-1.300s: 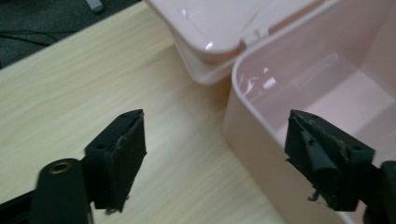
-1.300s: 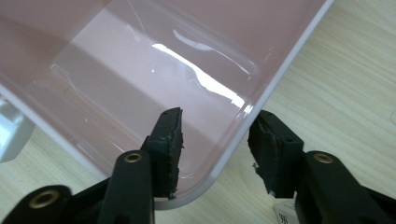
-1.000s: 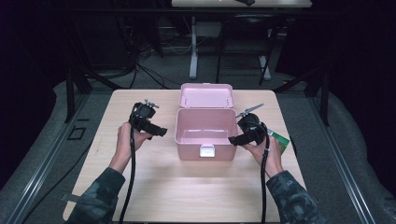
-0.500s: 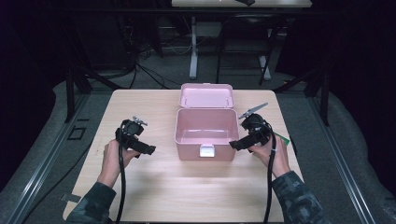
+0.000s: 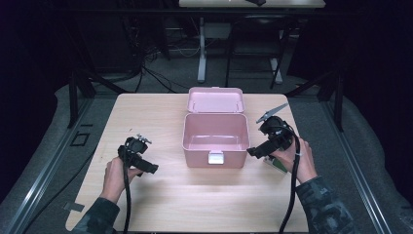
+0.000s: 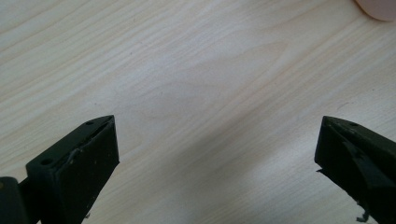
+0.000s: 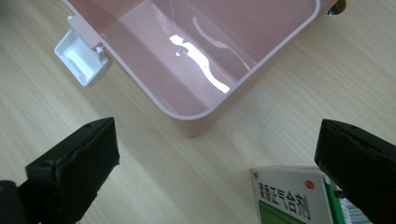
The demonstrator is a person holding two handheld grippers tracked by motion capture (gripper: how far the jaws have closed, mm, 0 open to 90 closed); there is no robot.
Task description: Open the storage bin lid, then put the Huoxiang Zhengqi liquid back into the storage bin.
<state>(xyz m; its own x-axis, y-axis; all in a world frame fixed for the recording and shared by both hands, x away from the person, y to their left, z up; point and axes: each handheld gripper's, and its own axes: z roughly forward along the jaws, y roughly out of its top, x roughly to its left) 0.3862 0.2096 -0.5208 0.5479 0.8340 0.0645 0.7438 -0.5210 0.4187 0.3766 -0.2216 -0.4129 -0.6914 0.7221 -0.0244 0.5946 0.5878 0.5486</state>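
An open pink box stands mid-table with its lid tipped back and a white latch at the front. Its inside looks empty. My left gripper is low over the table to the left of the box; its jaws stand open over bare wood. At the box's right side my right gripper has just been opening its jaws, which are wide apart and hold nothing. A green-and-white medicine box lies on the table below it, close to one jaw, beside the pink box.
The wooden table has bare room left of the box and along its front edge. A corner of the pink box shows at the upper right of the left gripper view. Dark floor, cables and a table leg lie beyond the far edge.
My left gripper drew back from the box toward the table's front left and sank lower. My right gripper shifted slightly at the box's right side.
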